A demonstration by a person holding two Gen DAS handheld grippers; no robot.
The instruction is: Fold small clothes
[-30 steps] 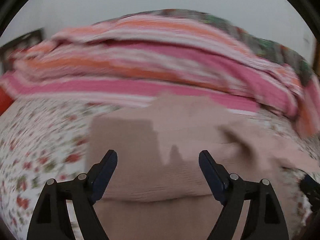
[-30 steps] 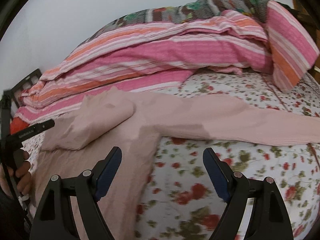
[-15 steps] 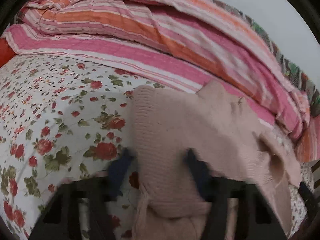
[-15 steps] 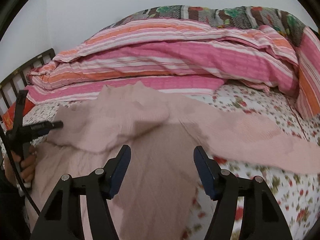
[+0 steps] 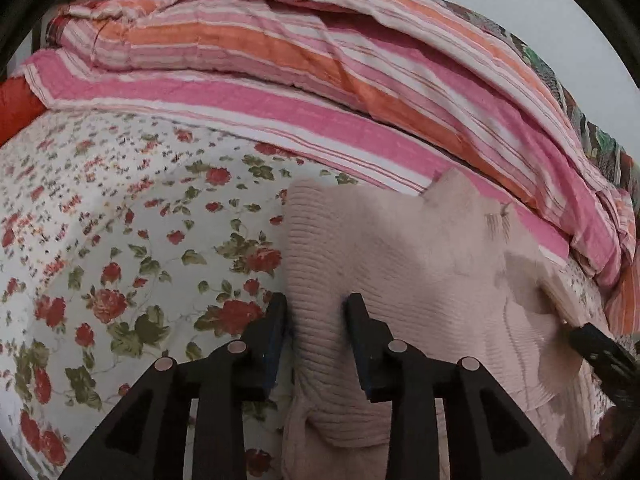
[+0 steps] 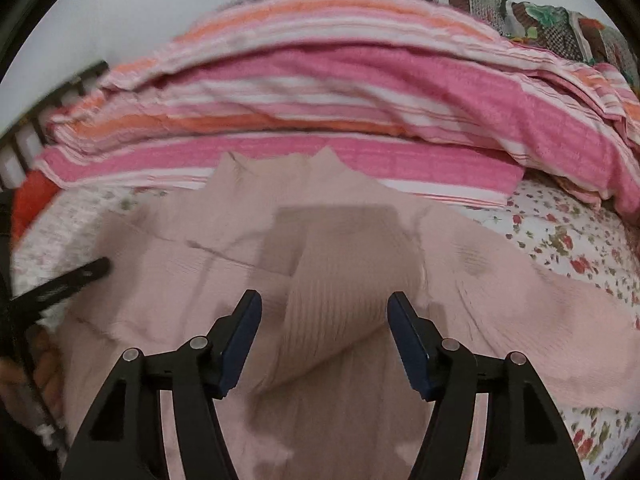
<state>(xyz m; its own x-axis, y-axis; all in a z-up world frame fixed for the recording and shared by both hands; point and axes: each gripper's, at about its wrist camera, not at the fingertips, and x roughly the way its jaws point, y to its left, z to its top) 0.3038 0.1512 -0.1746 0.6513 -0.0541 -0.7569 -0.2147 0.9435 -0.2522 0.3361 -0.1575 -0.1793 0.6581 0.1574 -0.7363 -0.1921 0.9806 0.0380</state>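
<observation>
Your left gripper [image 5: 316, 340] pinched a ridge of the pale pink ribbed knit sweater [image 5: 400, 264], its jaws just easing apart with cloth between them. Your right gripper [image 6: 324, 332] stood spread, nothing clamped, over a folded-in ribbed sleeve [image 6: 340, 280]. The sweater lay straight ahead of both on the white rose-print bedsheet [image 5: 120, 240], its long axis running away toward the striped pink-and-orange quilt [image 5: 320, 80]. Your left was on the fabric, so nearer. No label or writing could be read, though blur may hide one.
</observation>
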